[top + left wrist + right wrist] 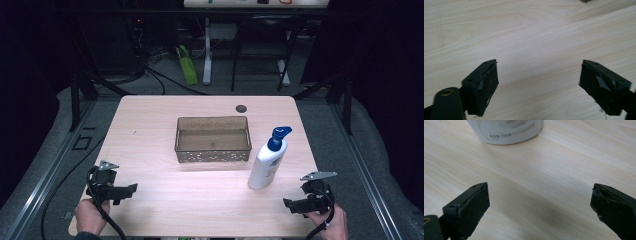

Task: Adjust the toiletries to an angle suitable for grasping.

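Right gripper (295,205) low near white pump bottle (266,165), jaws wide, left gripper (125,192) likewise, empty.

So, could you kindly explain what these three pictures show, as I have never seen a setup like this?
A person sits at a wooden table and holds a hand-held gripper in each hand. The high view looks down from above: the left gripper is at lower left, the right gripper at lower right. The other two pictures come from cameras riding on each gripper, looking along its black fingers. On the table stand a white pump bottle with a blue top and an empty brown tray. Both grippers are open and hold nothing; the right one faces the bottle's base.
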Tool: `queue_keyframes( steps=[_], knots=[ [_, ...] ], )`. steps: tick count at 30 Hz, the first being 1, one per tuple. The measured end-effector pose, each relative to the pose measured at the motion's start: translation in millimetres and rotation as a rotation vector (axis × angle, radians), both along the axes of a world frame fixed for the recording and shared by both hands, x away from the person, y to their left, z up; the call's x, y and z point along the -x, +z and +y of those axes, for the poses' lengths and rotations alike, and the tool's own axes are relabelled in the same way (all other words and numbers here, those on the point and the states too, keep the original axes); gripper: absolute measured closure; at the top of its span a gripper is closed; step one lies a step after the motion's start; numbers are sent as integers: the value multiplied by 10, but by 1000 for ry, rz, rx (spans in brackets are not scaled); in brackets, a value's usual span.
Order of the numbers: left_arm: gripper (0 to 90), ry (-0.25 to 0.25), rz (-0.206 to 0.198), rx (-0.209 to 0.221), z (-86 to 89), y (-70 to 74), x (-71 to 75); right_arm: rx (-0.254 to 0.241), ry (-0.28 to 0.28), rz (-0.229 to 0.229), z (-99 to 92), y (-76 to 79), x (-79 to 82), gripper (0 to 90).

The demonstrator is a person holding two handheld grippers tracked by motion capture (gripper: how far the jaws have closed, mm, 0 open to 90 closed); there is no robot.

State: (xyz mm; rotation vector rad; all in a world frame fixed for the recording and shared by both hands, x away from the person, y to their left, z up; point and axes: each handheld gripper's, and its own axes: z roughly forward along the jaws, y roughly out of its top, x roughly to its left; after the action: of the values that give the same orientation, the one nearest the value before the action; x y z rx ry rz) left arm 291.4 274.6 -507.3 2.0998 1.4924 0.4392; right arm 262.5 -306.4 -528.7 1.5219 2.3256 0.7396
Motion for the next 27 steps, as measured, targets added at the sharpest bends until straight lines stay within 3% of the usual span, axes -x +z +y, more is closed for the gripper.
queue_keyframes(
  steps=[15,27],
  knots=[
    [161,-9,22,0,11,-23,-25,-27,24,-96,92,204,57,23],
    [161,-18,31,-12,-13,-36,-60,-69,11,-175,202,355,-26,23]
  ],
)
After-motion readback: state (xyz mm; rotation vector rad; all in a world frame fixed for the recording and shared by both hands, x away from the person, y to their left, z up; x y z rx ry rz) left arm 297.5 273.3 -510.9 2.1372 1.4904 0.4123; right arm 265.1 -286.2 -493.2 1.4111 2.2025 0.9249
